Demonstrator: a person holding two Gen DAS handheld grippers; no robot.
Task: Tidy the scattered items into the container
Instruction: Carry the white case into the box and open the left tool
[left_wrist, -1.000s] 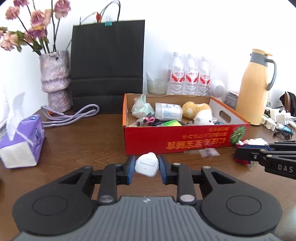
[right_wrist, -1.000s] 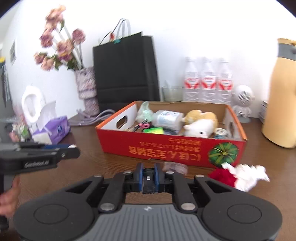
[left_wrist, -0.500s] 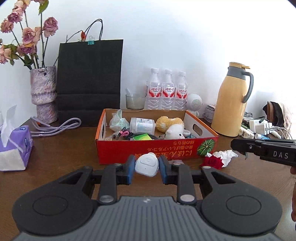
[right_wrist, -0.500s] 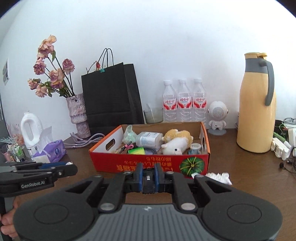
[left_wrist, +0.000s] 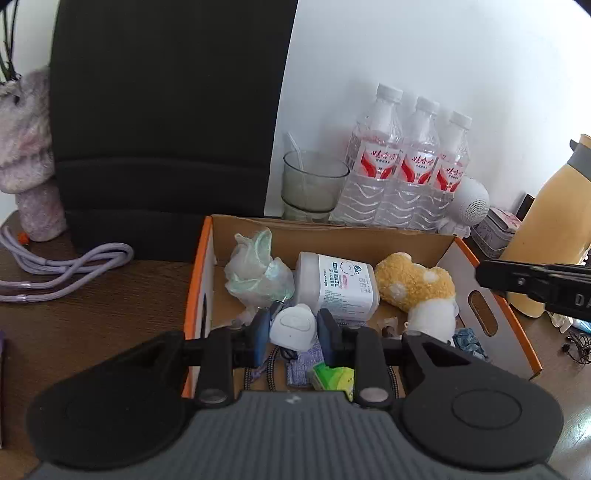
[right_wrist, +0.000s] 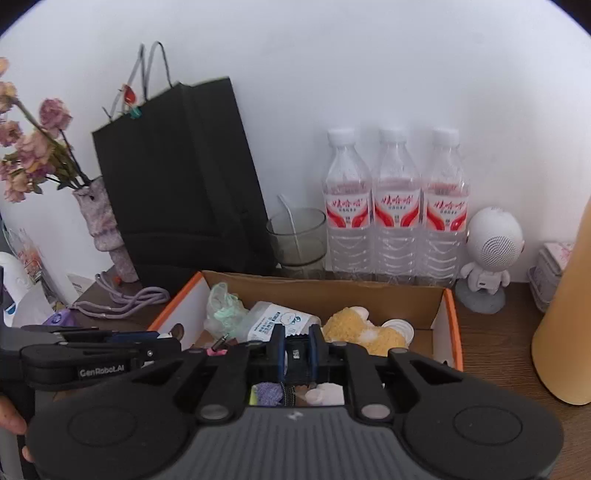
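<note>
My left gripper (left_wrist: 293, 328) is shut on a small white rounded device (left_wrist: 293, 328) and holds it above the open cardboard box (left_wrist: 325, 230). My right gripper (right_wrist: 296, 352) is shut on a small black block (right_wrist: 295, 354), also above the box (right_wrist: 325, 290). The box holds a crumpled plastic bag (left_wrist: 258, 271), a white wipes canister (left_wrist: 336, 284), a yellow and white plush toy (left_wrist: 417, 286), a green packet (left_wrist: 334, 376) and cables. The right gripper shows at the right in the left wrist view (left_wrist: 535, 282); the left gripper shows at the left in the right wrist view (right_wrist: 92, 354).
A black paper bag (left_wrist: 166, 122), a glass (left_wrist: 314, 184), three water bottles (left_wrist: 406, 166) and a white robot-shaped speaker (right_wrist: 491, 247) stand behind the box. A yellow thermos (left_wrist: 554, 236) stands right. A vase (left_wrist: 29, 155) and purple cable (left_wrist: 62, 266) are left.
Both grippers have moved forward from in front of the box to over its inside, still holding their items. The box and bottles now look much closer.
</note>
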